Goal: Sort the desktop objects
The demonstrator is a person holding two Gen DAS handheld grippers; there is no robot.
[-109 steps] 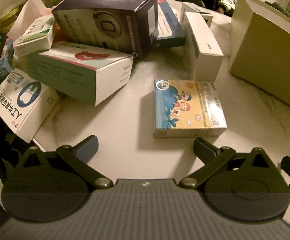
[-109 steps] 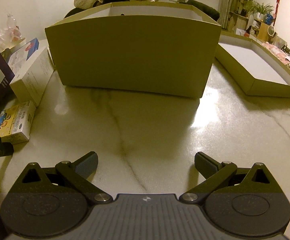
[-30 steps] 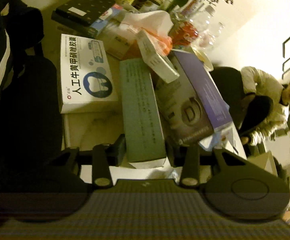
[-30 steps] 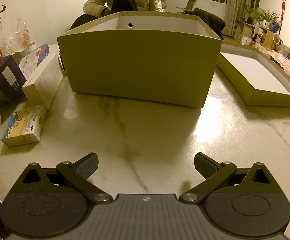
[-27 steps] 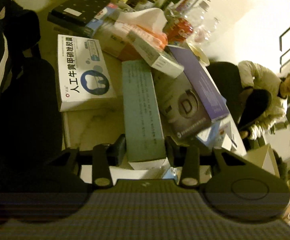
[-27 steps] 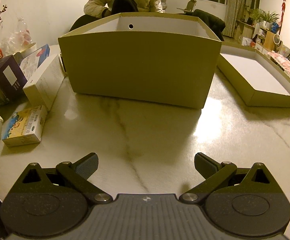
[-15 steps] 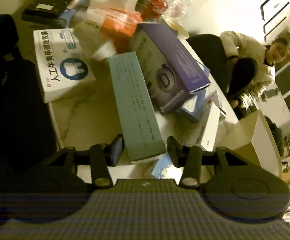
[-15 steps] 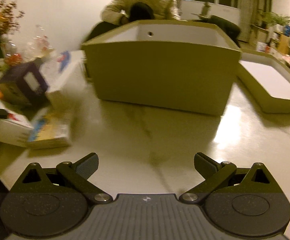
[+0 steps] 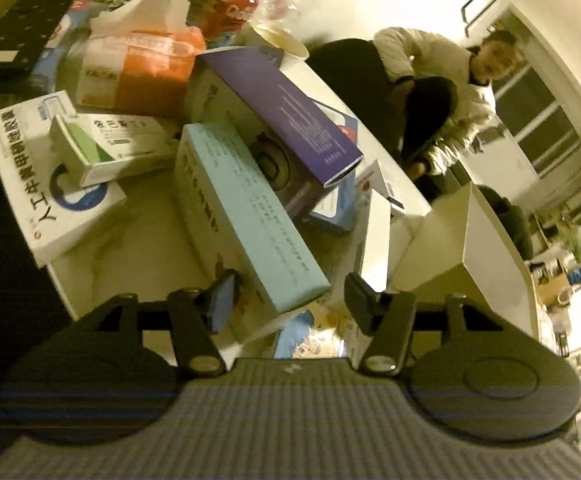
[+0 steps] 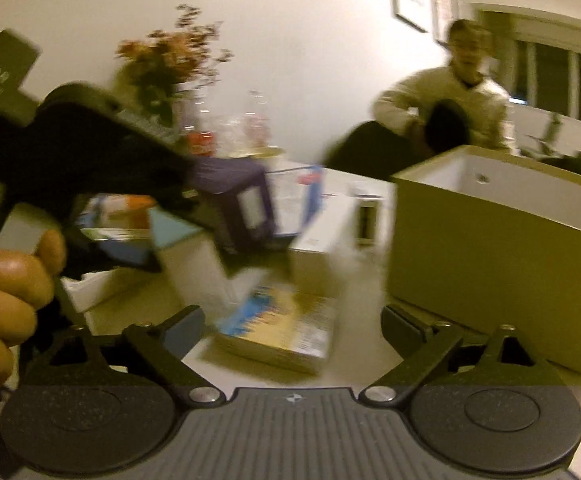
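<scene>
My left tool (image 9: 288, 294) is opening; the pale green box (image 9: 246, 216), clamped a second ago, now sits loose between its jaws on the surface. My right tool (image 10: 292, 324), wide but closing, swings toward the cartoon box (image 10: 286, 330) — blurred, probably next.

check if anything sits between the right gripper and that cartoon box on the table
Nothing visible does. The cartoon box lies flat on bare tabletop just ahead of the right gripper, whose empty jaws are closing. The white box and cardboard bin stand behind and beside it.
</scene>
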